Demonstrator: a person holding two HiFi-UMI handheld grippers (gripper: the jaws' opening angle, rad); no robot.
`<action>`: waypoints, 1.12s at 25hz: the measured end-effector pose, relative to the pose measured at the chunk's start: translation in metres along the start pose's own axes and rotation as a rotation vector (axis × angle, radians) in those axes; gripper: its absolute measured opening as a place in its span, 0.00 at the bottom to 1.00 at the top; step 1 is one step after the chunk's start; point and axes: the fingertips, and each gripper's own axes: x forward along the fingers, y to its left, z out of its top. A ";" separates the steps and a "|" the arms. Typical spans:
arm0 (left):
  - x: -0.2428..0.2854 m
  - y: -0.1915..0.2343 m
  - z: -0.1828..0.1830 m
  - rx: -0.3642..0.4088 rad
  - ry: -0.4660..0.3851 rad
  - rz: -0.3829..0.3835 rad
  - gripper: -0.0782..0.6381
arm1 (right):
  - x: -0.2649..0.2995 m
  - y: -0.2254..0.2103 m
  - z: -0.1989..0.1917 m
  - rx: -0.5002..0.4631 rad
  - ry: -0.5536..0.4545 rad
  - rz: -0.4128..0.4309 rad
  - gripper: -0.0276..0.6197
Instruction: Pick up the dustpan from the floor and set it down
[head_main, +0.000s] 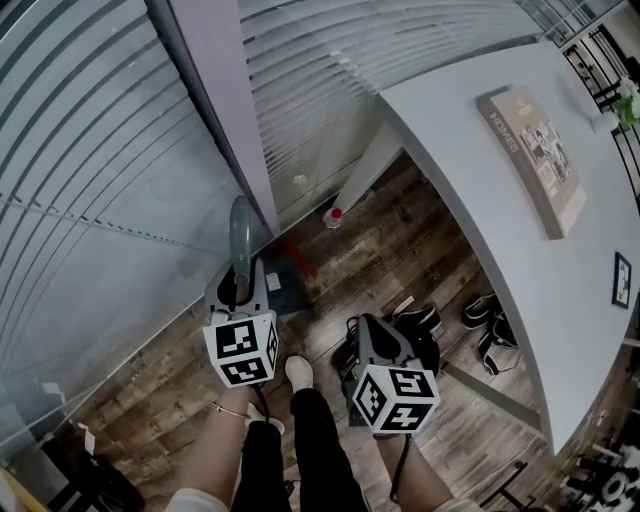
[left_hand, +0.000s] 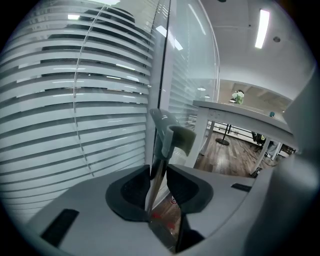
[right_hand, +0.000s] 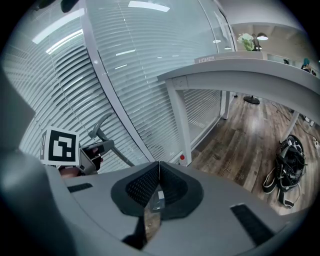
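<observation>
The grey dustpan (head_main: 286, 287) stands on the wood floor against the glass wall, and its long handle (head_main: 240, 228) rises toward me. My left gripper (head_main: 238, 292) sits around that handle below its top grip. In the left gripper view the handle's shaft (left_hand: 156, 181) runs between the two pads, tight against the left one, with a thin gap at the right pad. My right gripper (head_main: 373, 328) hangs over the floor to the right, apart from the dustpan. Its pads (right_hand: 150, 186) meet with nothing between them. The right gripper view also shows the left gripper (right_hand: 75, 152) on the handle (right_hand: 102, 126).
A glass wall with blinds (head_main: 120, 150) and a grey post (head_main: 225, 110) stand right behind the dustpan. A white desk (head_main: 480, 190) with a book (head_main: 535, 150) curves along the right. Shoes (head_main: 490, 322), a dark bag (head_main: 418, 330) and a red-capped item (head_main: 335, 213) lie on the floor. My legs (head_main: 300, 440) are below.
</observation>
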 end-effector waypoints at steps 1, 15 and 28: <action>0.000 0.000 0.000 0.001 -0.001 0.001 0.27 | 0.000 0.000 0.000 0.000 0.001 0.000 0.09; -0.011 0.009 -0.003 0.039 0.004 0.035 0.24 | 0.005 0.010 -0.003 -0.007 0.008 0.013 0.09; -0.064 0.011 -0.011 0.053 0.008 0.035 0.24 | -0.003 0.036 0.001 -0.036 -0.016 0.055 0.09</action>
